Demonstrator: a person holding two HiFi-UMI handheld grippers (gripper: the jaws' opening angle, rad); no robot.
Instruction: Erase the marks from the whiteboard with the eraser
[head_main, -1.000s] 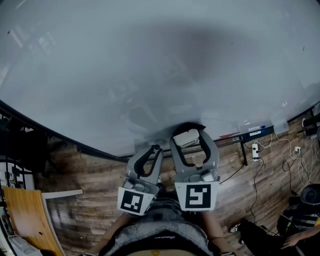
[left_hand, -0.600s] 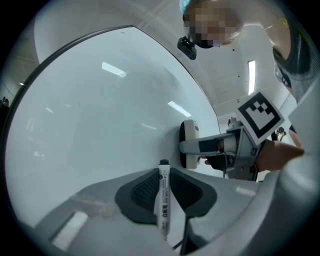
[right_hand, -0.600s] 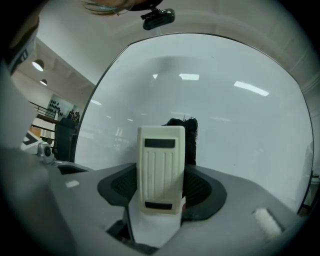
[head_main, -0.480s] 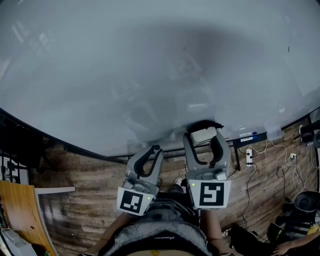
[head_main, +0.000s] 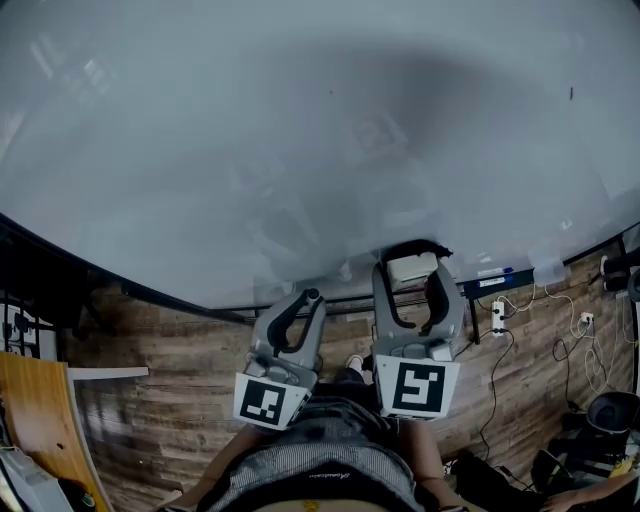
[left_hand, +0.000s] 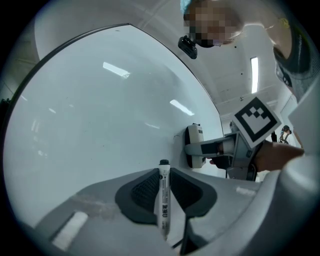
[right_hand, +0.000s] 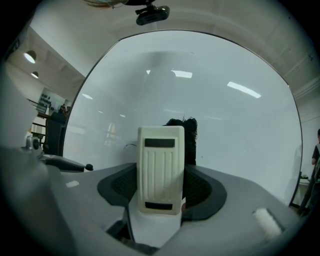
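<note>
The whiteboard (head_main: 300, 130) is left open across the upper frame. Lower centre is bounded by its ledge (head_main: 530, 272), and cables (head_main: 575, 330) are strewn at lower right.

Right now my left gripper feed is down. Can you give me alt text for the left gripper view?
The left gripper is shut on a white marker, which stands upright between the dark pads with its black tip towards the whiteboard. Beyond it on the right, the right gripper holds the eraser against the board. A person leans in at the top of the view.

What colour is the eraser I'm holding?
The eraser is cream-white with a black felt underside; clearest in the right gripper view.
</note>
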